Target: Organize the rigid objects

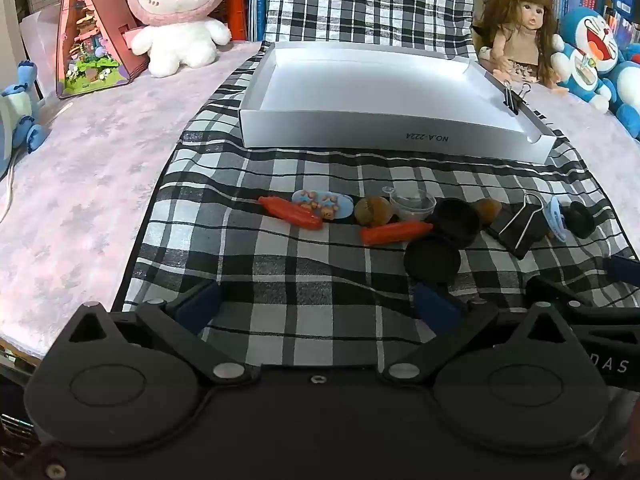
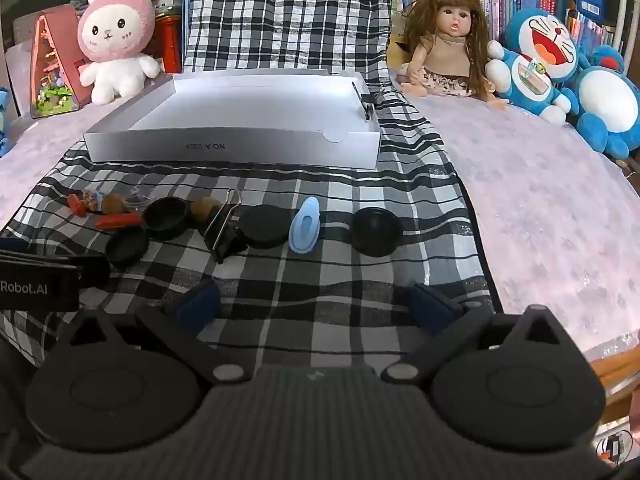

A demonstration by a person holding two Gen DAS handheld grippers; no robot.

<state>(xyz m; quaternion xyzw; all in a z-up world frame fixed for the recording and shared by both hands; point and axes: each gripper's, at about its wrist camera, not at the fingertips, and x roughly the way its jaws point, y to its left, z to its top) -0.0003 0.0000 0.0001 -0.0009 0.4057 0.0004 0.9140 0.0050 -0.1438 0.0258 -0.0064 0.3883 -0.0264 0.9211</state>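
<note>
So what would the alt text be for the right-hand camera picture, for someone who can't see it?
Open gripper fingers hover over a black-and-white checked cloth where small items lie in a row: black round lids, a pale blue clip, a black binder clip. Behind them sits an open white box, with a doll and plush toys at the back.

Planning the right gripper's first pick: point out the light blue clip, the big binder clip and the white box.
light blue clip point(image 2: 304, 226), right wrist view, middle of its top face
big binder clip point(image 2: 224, 236), right wrist view, black body
white box point(image 2: 240, 148), right wrist view, near outer wall
</note>
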